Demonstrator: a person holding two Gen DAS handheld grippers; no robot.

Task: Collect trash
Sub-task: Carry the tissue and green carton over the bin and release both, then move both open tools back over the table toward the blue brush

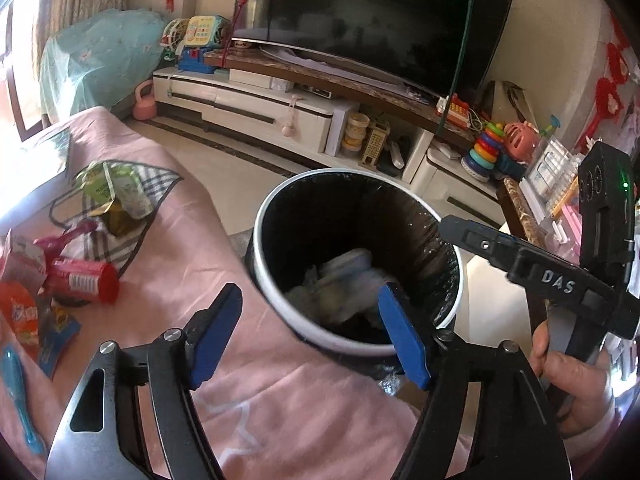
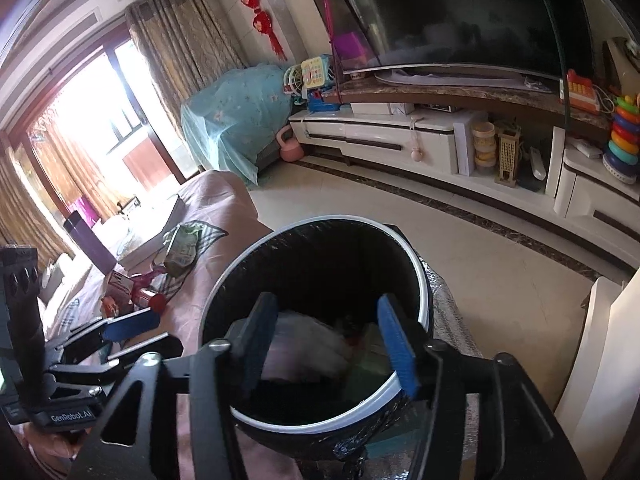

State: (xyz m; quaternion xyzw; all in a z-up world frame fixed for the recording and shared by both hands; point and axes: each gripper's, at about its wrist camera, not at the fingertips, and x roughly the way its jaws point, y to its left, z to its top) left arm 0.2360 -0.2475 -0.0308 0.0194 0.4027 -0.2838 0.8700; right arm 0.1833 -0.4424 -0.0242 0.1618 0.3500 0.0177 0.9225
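A round trash bin [image 1: 276, 280] with a white rim and black liner stands beside a pink-covered surface [image 1: 248, 364]; pale wrappers lie inside it. It also shows in the right wrist view [image 2: 424, 280]. My left gripper [image 1: 308, 340] is open and empty, its fingers straddling the bin's near rim. My right gripper [image 2: 328, 344] is open and empty, right above the bin's mouth; it shows in the left wrist view [image 1: 532, 260] at the right. Trash lies on the pink cover at left: a red can [image 1: 86, 280], a green pouch [image 1: 128, 194], an orange packet [image 1: 18, 312].
A TV cabinet [image 1: 256, 104] with a large black TV [image 1: 384, 20] and toys runs along the far wall. A checked cloth [image 1: 120, 216] lies under the pouches. A blue comb [image 1: 16, 392] lies at the left edge. Tiled floor [image 2: 480, 248] lies beyond the bin.
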